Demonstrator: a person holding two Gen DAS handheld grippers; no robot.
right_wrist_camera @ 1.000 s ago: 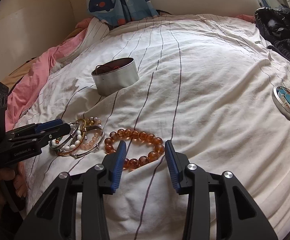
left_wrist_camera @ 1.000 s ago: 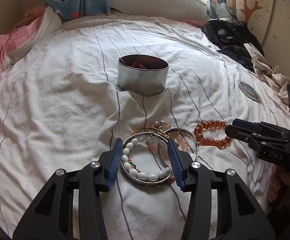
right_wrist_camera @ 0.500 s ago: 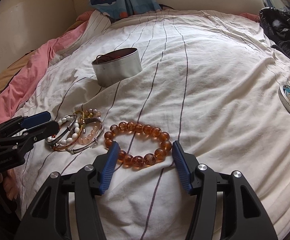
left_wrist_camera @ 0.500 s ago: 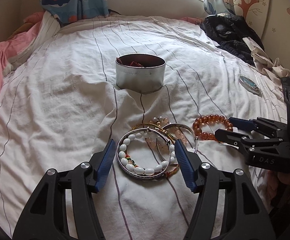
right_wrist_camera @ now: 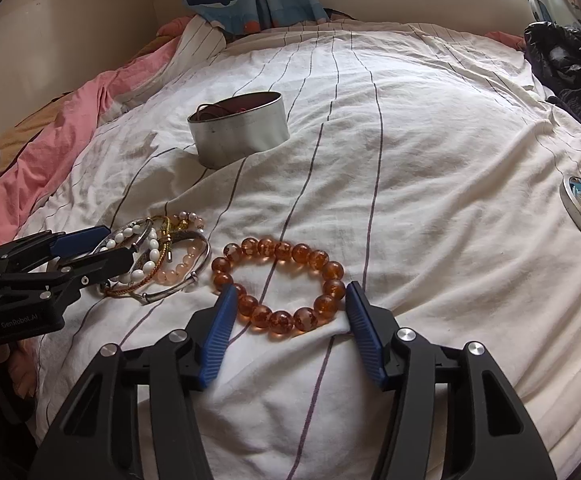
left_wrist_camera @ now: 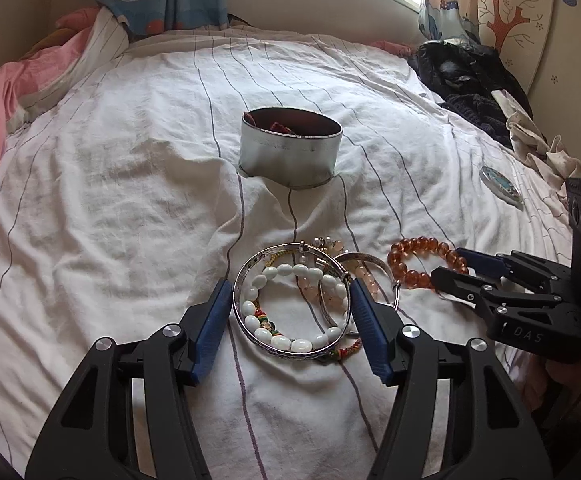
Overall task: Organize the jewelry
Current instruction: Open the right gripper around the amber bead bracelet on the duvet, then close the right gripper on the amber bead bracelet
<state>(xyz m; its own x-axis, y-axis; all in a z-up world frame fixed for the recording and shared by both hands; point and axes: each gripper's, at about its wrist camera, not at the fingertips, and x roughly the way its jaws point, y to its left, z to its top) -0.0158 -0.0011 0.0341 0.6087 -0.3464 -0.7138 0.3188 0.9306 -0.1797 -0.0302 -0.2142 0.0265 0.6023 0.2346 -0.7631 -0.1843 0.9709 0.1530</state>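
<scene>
Bracelets (left_wrist_camera: 290,304) still lie on the bed (left_wrist_camera: 130,200), none moved into the tin (left_wrist_camera: 290,152); left gripper (left_wrist_camera: 286,312) and right gripper (right_wrist_camera: 286,312) closing around them, not yet pressing.

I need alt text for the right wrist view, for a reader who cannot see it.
The right tongs straddle an amber bead bracelet lying on a white striped bedsheet, pads beside its outer beads. At left, the left tongs reach into a pile of bangles and bracelets; an open round tin stands behind.

Amber bead bracelet (right_wrist_camera: 278,286) lies flat beside piled bangles (left_wrist_camera: 294,300), near open tin (left_wrist_camera: 290,148).
</scene>
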